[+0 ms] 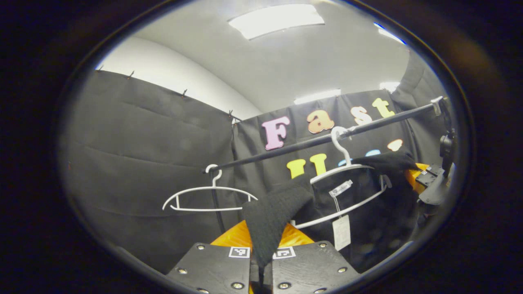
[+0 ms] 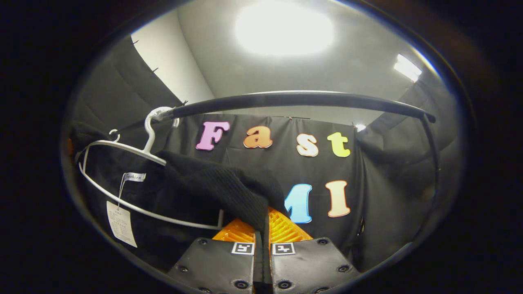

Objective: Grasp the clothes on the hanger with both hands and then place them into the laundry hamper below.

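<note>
step: lift-off | L hand-held gripper (image 1: pixel 261 255) & R hand-held gripper (image 2: pixel 262 241) both closed, pinching black garment (image 2: pixel 220 188) | garment on white hanger (image 1: pixel 347 179) at 1 o'clock | next: raise clear of hanger, lower to hamper

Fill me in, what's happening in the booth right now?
A person is taking a black garment off a white hanger on the rail. The left hand-held gripper is shut on one shoulder of it, the right hand-held gripper on the other. The garment is still draped on the hanger. A second hanger hangs bare alongside.
</note>
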`<state>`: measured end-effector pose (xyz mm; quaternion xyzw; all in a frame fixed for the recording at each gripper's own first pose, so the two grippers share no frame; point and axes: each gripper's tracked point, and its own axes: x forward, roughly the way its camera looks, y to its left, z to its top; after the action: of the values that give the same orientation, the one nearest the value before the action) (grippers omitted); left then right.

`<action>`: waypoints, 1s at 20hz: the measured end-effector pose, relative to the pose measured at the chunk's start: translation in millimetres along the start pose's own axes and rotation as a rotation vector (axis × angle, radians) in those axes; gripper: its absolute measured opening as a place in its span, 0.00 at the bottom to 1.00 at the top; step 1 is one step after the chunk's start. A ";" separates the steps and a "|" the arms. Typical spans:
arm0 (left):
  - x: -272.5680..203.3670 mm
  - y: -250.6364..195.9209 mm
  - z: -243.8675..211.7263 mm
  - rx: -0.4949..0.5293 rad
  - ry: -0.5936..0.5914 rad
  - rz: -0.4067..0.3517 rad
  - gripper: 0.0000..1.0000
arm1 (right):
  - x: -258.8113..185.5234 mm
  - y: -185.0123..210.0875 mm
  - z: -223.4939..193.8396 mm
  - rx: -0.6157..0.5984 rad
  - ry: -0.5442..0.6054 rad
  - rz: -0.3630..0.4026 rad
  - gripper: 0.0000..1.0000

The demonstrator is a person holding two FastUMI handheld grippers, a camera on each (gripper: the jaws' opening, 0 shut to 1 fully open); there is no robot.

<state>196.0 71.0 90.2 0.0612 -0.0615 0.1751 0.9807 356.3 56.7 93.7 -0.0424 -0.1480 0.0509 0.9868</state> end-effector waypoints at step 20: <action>89.3 57.6 -42.7 -0.055 0.058 -0.189 0.05 | 43.8 -13.9 -56.0 -0.011 0.125 0.027 0.00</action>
<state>263.1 160.6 66.5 0.0348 -0.0320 0.0815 0.9955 415.8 44.0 54.3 -0.0527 -0.0858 0.0606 0.9931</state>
